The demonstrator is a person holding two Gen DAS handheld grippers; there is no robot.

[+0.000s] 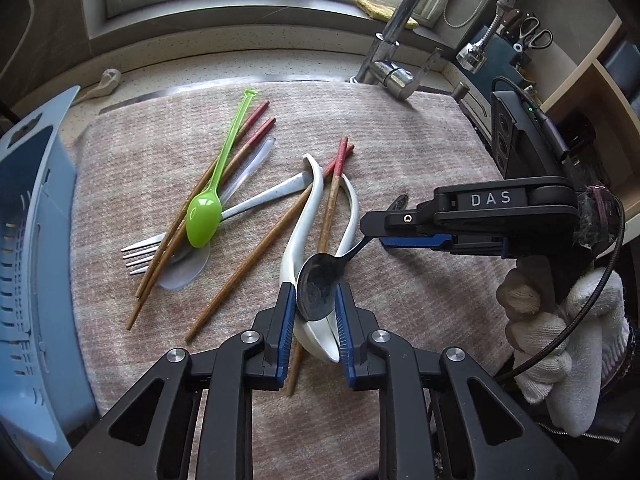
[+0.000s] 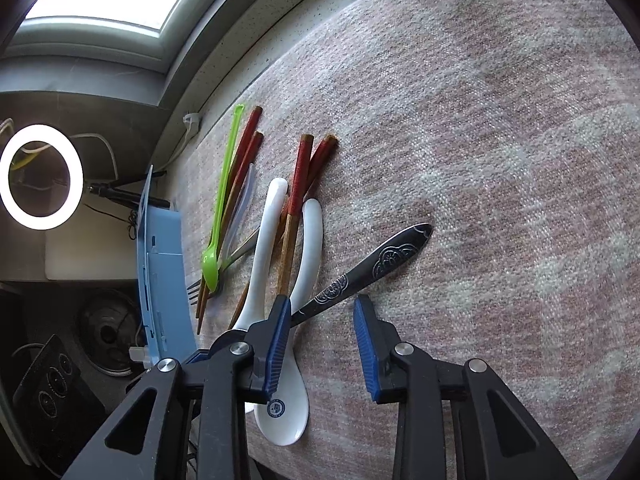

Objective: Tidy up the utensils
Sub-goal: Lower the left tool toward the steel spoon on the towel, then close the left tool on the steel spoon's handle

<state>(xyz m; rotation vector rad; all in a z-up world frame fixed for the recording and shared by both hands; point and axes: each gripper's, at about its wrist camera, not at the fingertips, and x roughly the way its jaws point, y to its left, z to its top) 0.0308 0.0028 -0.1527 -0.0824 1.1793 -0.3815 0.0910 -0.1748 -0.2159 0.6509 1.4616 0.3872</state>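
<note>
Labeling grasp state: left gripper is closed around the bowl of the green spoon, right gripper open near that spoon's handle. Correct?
Wrong spoon. The left gripper is closed around the bowl of the black spoon; the green spoon lies untouched further left. The left wrist view shows it. The right gripper is open near the black spoon's handle, as stated.

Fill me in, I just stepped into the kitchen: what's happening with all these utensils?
A gloved person is sorting cutlery on a mat with two hand-held tongs. The left tongs bracket the bowl of a black spoon, which lies across two white soup spoons. The right tongs stand open at its handle. Chopsticks, a green spoon and a fork lie loose, beside a blue basket.
</note>
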